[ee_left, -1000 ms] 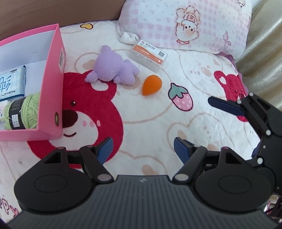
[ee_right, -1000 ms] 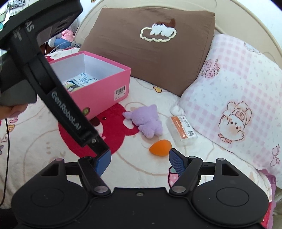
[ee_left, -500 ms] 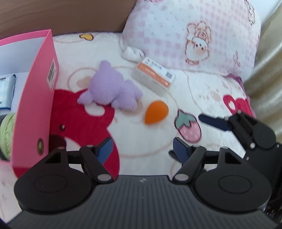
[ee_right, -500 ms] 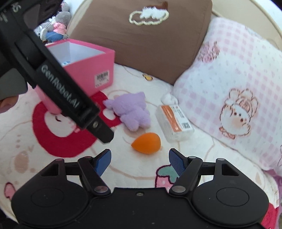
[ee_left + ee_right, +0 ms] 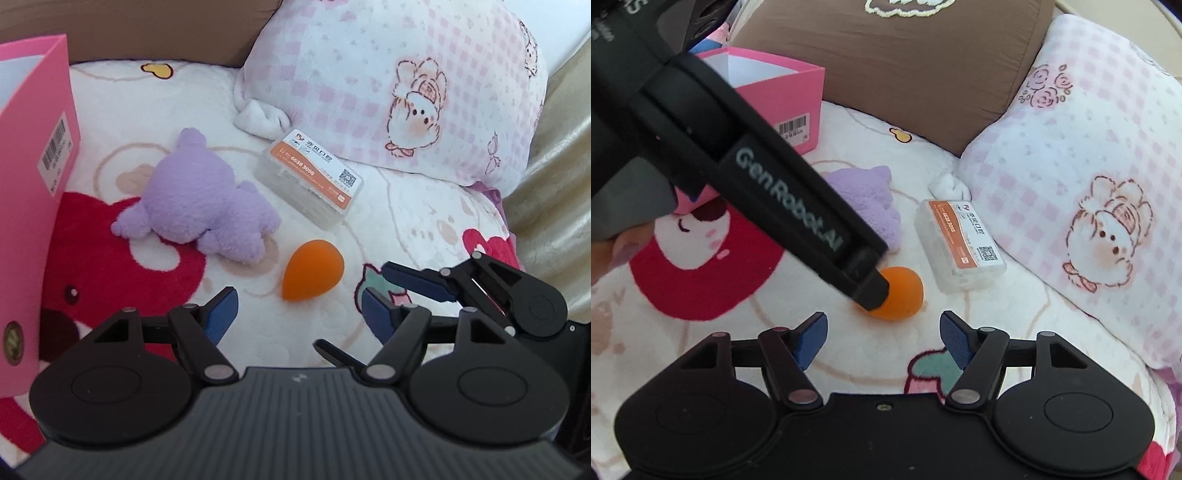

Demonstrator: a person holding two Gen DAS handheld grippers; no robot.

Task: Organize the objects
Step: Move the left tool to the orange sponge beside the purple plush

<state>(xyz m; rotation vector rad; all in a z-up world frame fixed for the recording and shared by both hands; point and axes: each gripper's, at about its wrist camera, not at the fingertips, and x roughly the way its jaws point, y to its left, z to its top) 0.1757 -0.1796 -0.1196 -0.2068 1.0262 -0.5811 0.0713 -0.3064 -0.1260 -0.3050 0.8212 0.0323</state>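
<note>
An orange egg-shaped sponge (image 5: pixel 314 269) lies on the bear-print blanket, just beyond my left gripper (image 5: pixel 299 310), which is open and empty. In the right wrist view the sponge (image 5: pixel 905 295) sits just ahead of my right gripper (image 5: pixel 882 328). Its jaws are closing with nothing between them. One of the left gripper's fingers (image 5: pixel 798 206) crosses that view and its tip covers part of the sponge. A purple plush toy (image 5: pixel 199 206) and a clear box with an orange label (image 5: pixel 310 181) lie farther back. The pink box (image 5: pixel 33 184) stands at the left.
A pink checked pillow (image 5: pixel 406 81) and a brown pillow (image 5: pixel 923 55) line the back. A small white cloth (image 5: pixel 262 114) lies beside the clear box. A beige cover (image 5: pixel 554 184) runs along the right edge. A hand (image 5: pixel 613 251) holds the left gripper.
Both grippers have come down and forward toward the orange sponge, which now looks larger. The pink box has slid toward the left edge. The right jaws stand a little narrower.
</note>
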